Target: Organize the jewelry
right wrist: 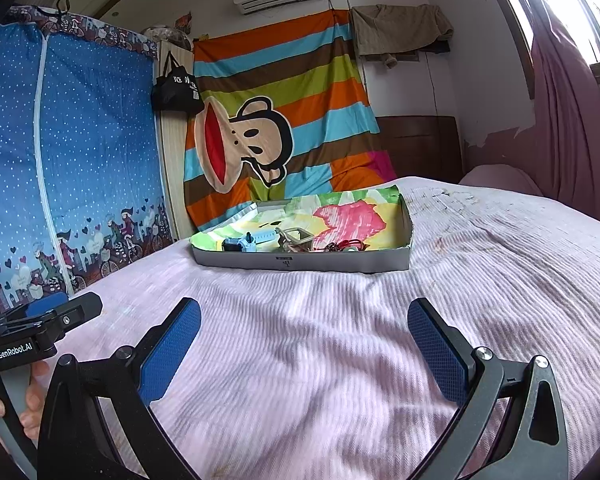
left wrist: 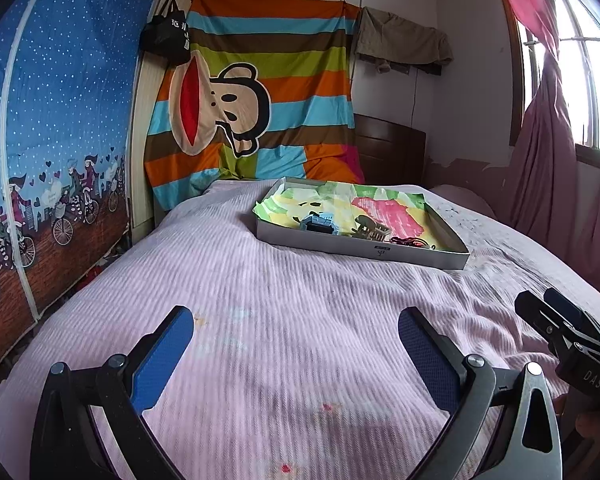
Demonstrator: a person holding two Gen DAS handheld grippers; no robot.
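Jewelry [right wrist: 342, 247] sits bunched in the near right part of a shallow grey box [right wrist: 300, 262] on the bed [right wrist: 340, 340], beside a blue watch [right wrist: 246, 243] and a metal band [right wrist: 296, 238]. Box lies straight ahead of both grippers and well apart from them, long side facing them; neither looks clearly nearer. Left gripper [left wrist: 296, 354] and right gripper [right wrist: 304, 346] hover low over the bed, fingers [right wrist: 172, 354] spread wide, holding nothing.
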